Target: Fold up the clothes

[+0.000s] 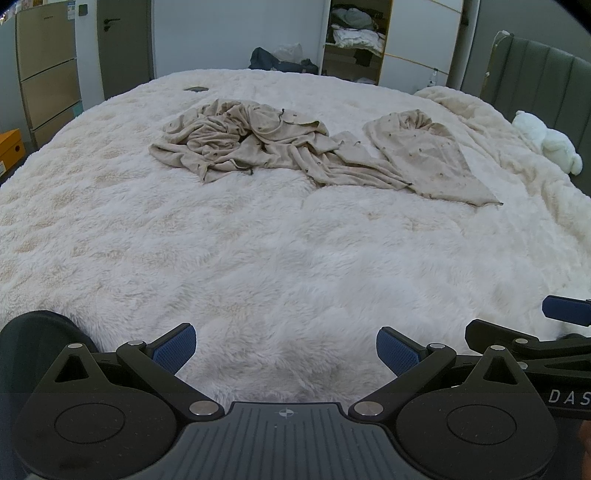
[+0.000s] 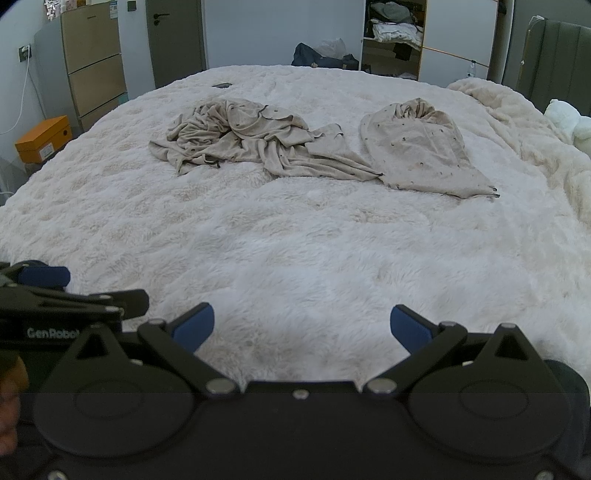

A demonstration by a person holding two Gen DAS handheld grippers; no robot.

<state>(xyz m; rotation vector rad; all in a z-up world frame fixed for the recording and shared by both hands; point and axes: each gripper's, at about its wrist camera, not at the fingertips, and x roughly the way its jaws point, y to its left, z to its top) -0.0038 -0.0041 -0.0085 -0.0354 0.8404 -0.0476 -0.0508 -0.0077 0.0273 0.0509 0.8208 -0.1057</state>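
Two beige garments with small dark dots lie crumpled on the far half of a fluffy white bed (image 1: 258,266) (image 2: 295,258). The larger crumpled garment (image 1: 243,142) (image 2: 240,136) is at centre left, a sleeve trailing right. The smaller garment (image 1: 428,155) (image 2: 421,151) lies to its right, partly flat. My left gripper (image 1: 286,349) is open over the near edge of the bed, nothing between its blue pads. My right gripper (image 2: 302,326) is also open and empty, beside the left one and far short of the clothes.
A white plush toy (image 1: 546,142) and a cream blanket (image 2: 517,110) lie at the right by a grey headboard (image 1: 535,74). A dark flat object (image 1: 195,89) rests on the far bed. Beyond are a door, drawers, an orange box (image 2: 44,138) and an open wardrobe (image 1: 356,33).
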